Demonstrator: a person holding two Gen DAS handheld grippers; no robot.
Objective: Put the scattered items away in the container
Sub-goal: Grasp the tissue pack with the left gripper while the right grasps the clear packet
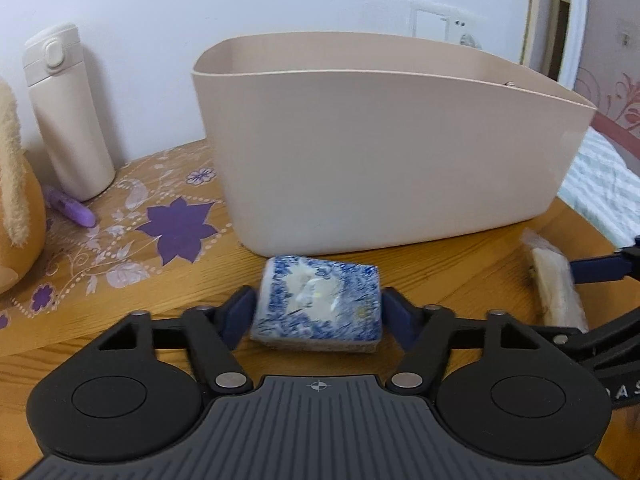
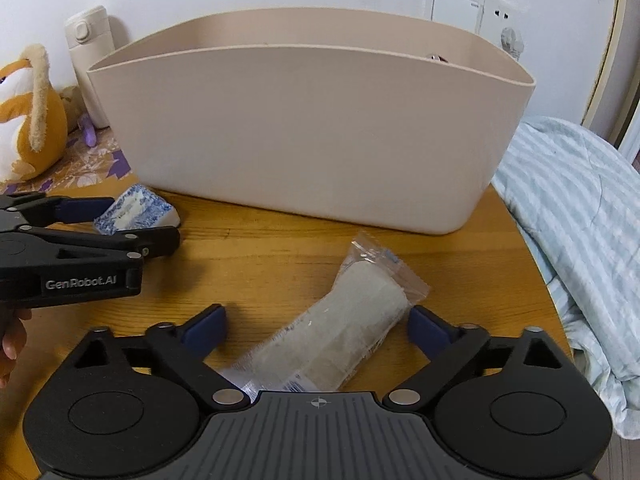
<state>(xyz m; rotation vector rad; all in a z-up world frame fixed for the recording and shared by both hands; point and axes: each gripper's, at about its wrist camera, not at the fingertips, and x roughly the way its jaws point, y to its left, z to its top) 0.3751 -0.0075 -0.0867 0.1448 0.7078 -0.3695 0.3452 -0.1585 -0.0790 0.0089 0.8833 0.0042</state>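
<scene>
A beige plastic container [image 1: 384,152] stands on the round wooden table [image 1: 120,320]; it also fills the right wrist view [image 2: 312,136]. My left gripper [image 1: 318,310] is shut on a blue-and-white patterned packet [image 1: 320,304], just in front of the container; the packet also shows in the right wrist view [image 2: 136,210]. My right gripper [image 2: 316,330] is open around a clear-wrapped pale roll [image 2: 340,332] lying on the table, one finger on each side, not pressing it. The roll shows at the right edge of the left wrist view [image 1: 556,284].
A cream flask [image 1: 68,112], a purple pen-like item [image 1: 72,206] and an orange plush toy [image 2: 28,120] stand at the left on a floral mat [image 1: 160,216]. A striped blanket [image 2: 580,220] lies past the table's right edge. A wall is behind.
</scene>
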